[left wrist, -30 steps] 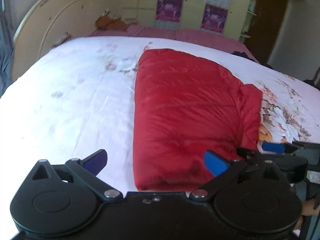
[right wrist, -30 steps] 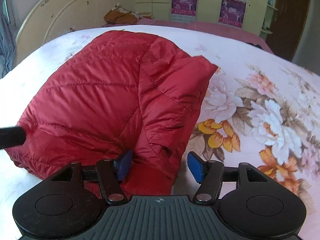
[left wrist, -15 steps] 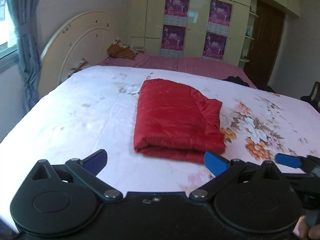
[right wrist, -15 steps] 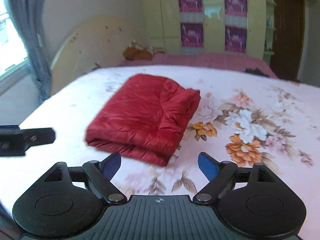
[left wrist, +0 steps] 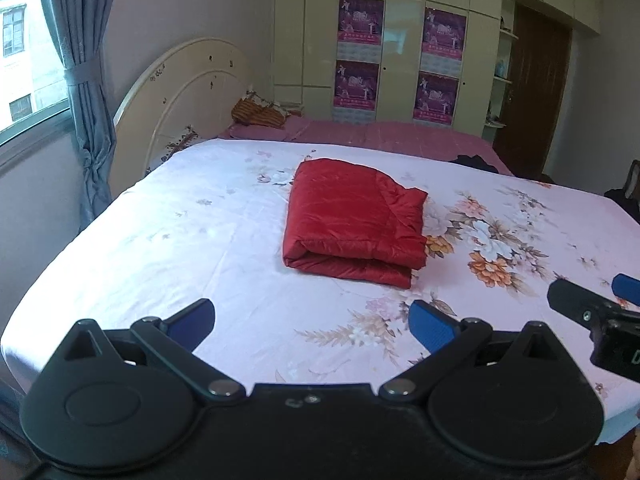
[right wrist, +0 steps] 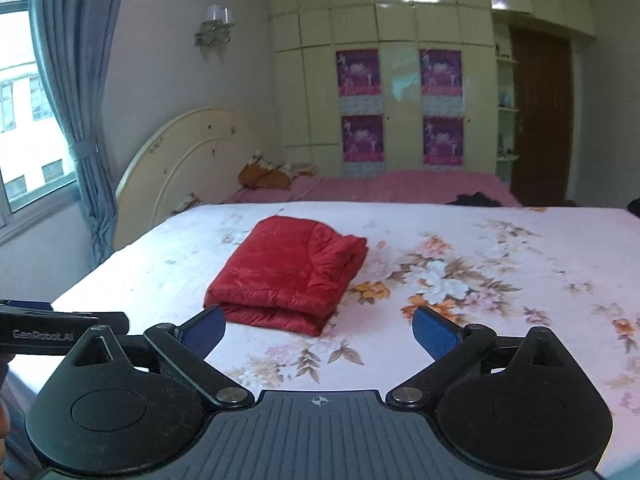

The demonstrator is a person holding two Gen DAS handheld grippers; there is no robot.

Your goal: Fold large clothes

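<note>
My left gripper point(left wrist: 312, 320) and right gripper point(right wrist: 318, 328) hang spread wide, holding nothing, above the near edge of the floral bedsheet point(left wrist: 180, 240). Farther out, mid-bed, the red quilted jacket point(left wrist: 354, 220) lies folded into a thick, glossy rectangle, layered edges facing me.

One second ago the right gripper point(right wrist: 316, 330) had its fingers around the near edge of the red jacket point(right wrist: 286, 274); now it is spread wide, holding nothing. Both it and the left gripper point(left wrist: 312, 322) have drawn back from the jacket, which lies folded alone on the bed point(left wrist: 160, 240).
</note>
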